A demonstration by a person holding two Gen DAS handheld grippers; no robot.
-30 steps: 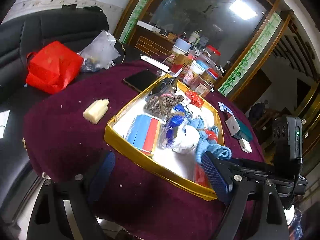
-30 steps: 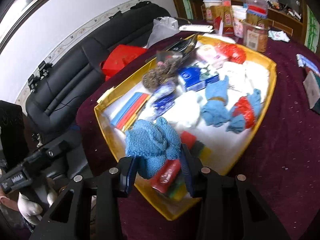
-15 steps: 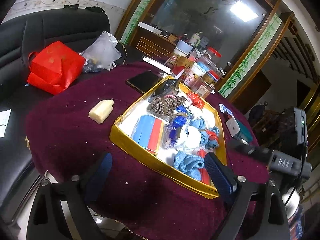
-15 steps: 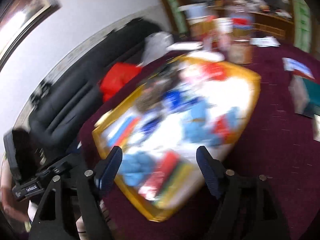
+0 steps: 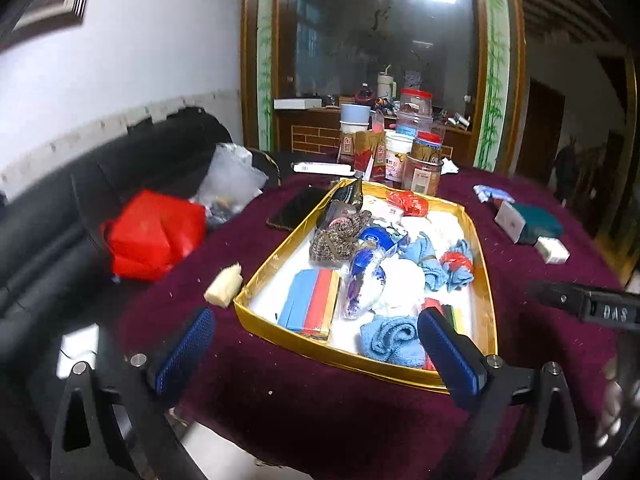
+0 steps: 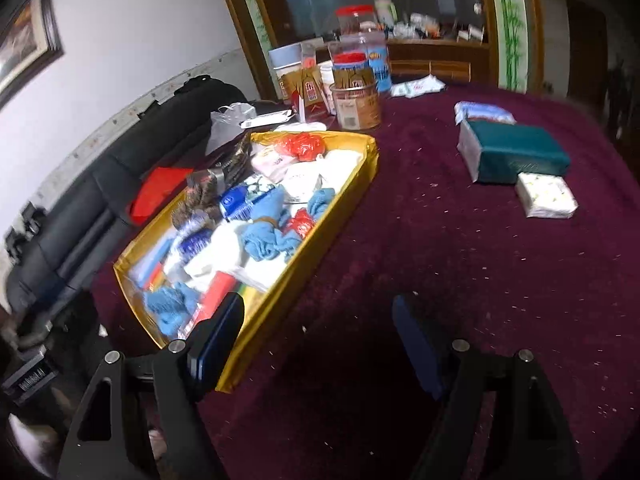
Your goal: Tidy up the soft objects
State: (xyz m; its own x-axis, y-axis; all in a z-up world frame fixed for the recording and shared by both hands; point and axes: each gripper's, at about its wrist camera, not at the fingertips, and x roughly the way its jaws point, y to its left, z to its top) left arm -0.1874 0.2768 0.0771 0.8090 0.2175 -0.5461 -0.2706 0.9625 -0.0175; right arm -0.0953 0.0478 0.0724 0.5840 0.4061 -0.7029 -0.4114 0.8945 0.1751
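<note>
On the right claw (image 5: 608,312): "DAS".

The right gripper (image 5: 588,306) is cut off by the left-wrist view's right edge.

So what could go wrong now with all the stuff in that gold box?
The gold box is crowded, so reaching for one blue cloth could drag its neighbours out. The box sits near the table's front edge; a nudge might slide it off. The yellow sponge lies outside the box and could get forgotten. The left gripper's fingers are opening, holding nothing.
</note>
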